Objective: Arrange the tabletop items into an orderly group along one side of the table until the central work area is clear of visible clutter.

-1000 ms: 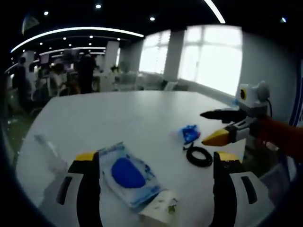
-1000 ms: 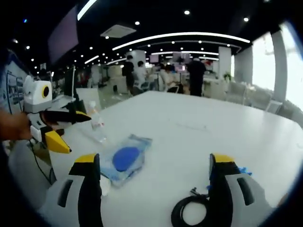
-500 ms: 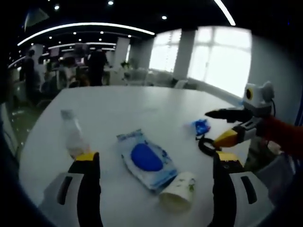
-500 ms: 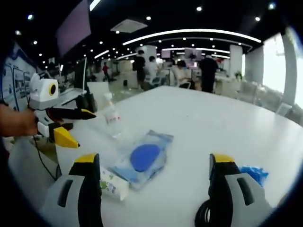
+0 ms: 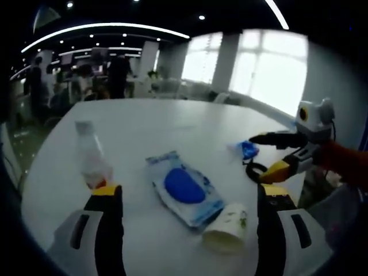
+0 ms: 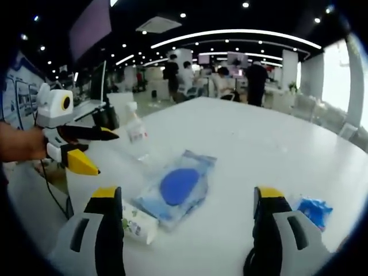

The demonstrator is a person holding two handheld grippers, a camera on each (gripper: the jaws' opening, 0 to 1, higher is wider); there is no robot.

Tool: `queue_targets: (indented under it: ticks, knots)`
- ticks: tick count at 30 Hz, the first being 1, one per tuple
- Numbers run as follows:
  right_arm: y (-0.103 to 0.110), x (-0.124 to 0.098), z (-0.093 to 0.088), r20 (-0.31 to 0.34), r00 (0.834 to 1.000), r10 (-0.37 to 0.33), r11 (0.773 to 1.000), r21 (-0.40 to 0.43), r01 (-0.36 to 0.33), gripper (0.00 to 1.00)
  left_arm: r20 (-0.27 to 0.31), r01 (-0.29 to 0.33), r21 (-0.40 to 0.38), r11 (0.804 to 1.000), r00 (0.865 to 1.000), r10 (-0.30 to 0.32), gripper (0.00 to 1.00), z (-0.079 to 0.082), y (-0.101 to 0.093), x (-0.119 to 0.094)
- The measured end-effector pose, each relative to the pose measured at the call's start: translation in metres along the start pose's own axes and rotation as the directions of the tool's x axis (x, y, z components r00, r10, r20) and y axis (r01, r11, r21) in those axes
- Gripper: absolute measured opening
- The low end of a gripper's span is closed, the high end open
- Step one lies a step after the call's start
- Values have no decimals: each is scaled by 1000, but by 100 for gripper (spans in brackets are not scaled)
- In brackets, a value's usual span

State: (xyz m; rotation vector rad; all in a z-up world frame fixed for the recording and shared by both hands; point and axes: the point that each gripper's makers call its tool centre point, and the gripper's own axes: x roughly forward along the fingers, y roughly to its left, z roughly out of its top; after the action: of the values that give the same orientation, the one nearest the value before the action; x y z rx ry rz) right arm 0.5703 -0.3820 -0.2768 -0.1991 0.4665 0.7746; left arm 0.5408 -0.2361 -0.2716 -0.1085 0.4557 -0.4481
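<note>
White worktop, rounded at its edges, set in an open-plan office with ceiling light strips, bright windows and people standing at the far desks. Items I count on it: one flat wipes pack with a blue oval lid, lying near the middle; one paper cup on its side, its base touching or just beside the pack's near corner; one clear bottle upright, well apart from the pack, just beyond my left tool's left jaw; one blue crumpled wrapper toward the window side; one black cable coil just beside the wrapper. From the left gripper view, my left tool stands wide open with nothing between its jaws, the pack and cup lying in the gap ahead of it. My right tool enters that view from the right, jaws parted and empty, its yellow lower tip over the coil and its dark upper tip near the wrapper. In the right gripper view, my right tool is likewise wide open and holds nothing; pack, cup, bottle and wrapper lie ahead, with the coil partly hidden by the right jaw. My left tool shows at the left there, a hand behind it, jaws apart, hanging near the bottle.
</note>
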Motion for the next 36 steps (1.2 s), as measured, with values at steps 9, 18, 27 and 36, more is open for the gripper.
queue_targets:
  ticks: [9, 18, 27, 36]
  knots:
    - [-4, 9, -5, -22, 1000, 0, 1000, -16, 0, 93, -20, 20, 15, 1000, 1000, -19, 92, 4, -2, 21]
    - [-2, 11, -4, -23, 1000, 6, 999, -39, -7, 92, -29, 39, 46, 998, 999, -38, 90, 18, -5, 47]
    - [-4, 7, -8, -27, 1000, 2, 999, -34, -2, 92, -39, 48, 68, 997, 998, -46, 87, 30, -7, 73]
    - [-7, 4, -9, -21, 1000, -7, 1000, -20, 6, 91, -67, 42, 83, 996, 997, -36, 85, 34, -6, 104]
